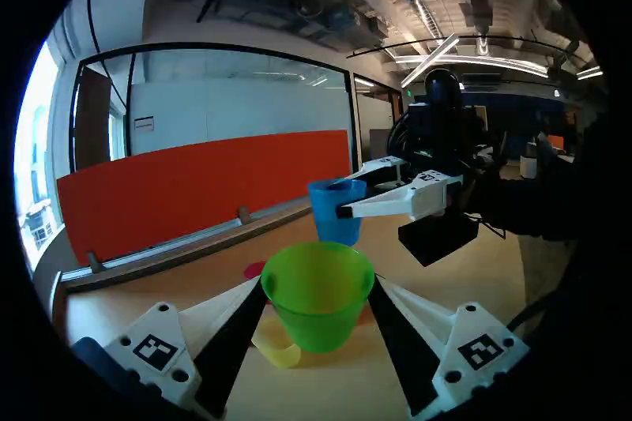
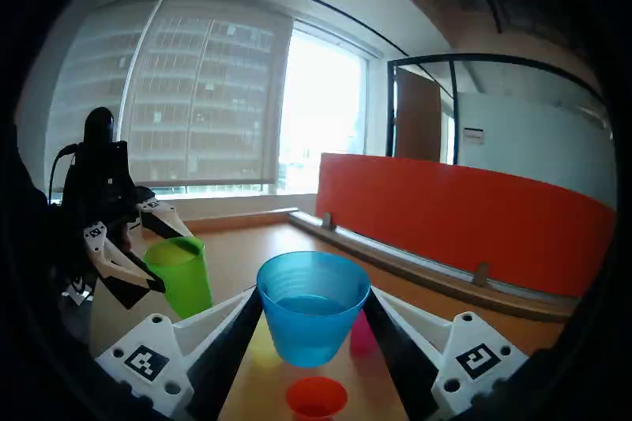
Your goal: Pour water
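Green cup (image 1: 317, 306) sits clamped between fingers of our left gripper (image 1: 316, 287). Our right gripper (image 2: 314, 296) fingers squeeze the part-filled blue cup (image 2: 312, 330).

No words or numbers can be read anywhere. A small sign (image 1: 143, 124) hangs on the white wall (image 1: 237, 109), but in both views its print is too small and blurred to make out. The left tool (image 1: 316, 295) and right tool (image 2: 314, 306) each bear black-and-white square markers (image 1: 155, 351) on their fingers, coded patterns without letters or digits.
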